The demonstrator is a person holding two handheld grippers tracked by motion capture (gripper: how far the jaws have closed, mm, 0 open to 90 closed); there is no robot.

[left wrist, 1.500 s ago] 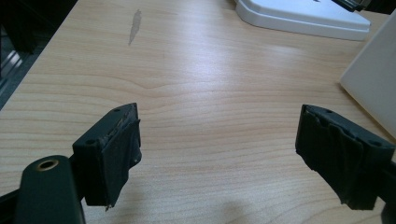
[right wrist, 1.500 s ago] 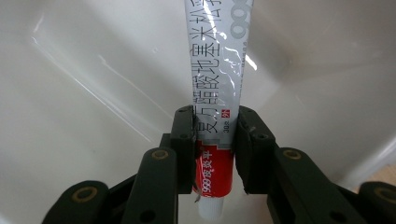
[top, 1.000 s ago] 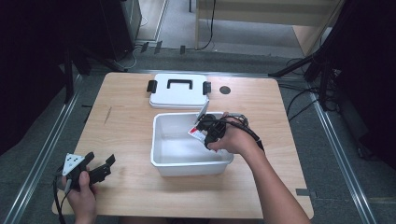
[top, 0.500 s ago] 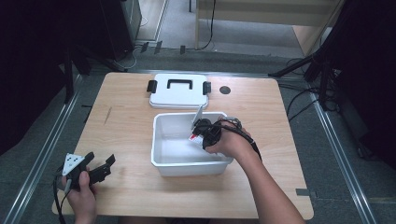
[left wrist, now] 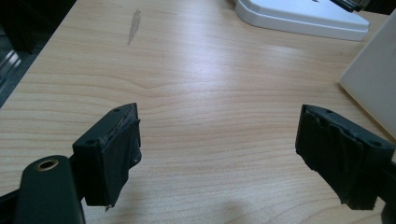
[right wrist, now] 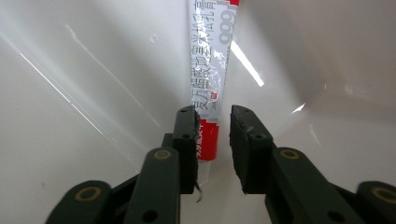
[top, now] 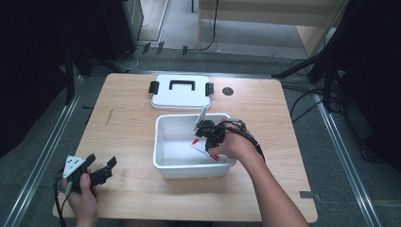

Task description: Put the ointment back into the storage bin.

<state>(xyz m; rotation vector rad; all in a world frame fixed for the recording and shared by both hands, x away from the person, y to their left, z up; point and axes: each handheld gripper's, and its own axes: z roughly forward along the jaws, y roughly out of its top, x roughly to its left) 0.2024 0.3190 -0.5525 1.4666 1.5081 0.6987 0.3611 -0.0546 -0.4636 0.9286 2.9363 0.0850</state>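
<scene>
Table (top: 127, 118) carries white bin (top: 163, 156), lid (top: 181, 97) parked behind it. Right gripper (right wrist: 214, 126) reaches inside, jaws slightly parted around red-white tube (right wrist: 212, 70), seemingly letting go. Left gripper (left wrist: 219, 140) idles spread wide, empty.

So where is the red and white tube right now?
The red and white tube lies inside the white plastic bin at mid-table in the high view, toward its right side, with the right gripper over its end, jaws slightly apart.

Right gripper (top: 206, 134) inside white bin (top: 163, 163); lid (top: 180, 92) behind.
</scene>
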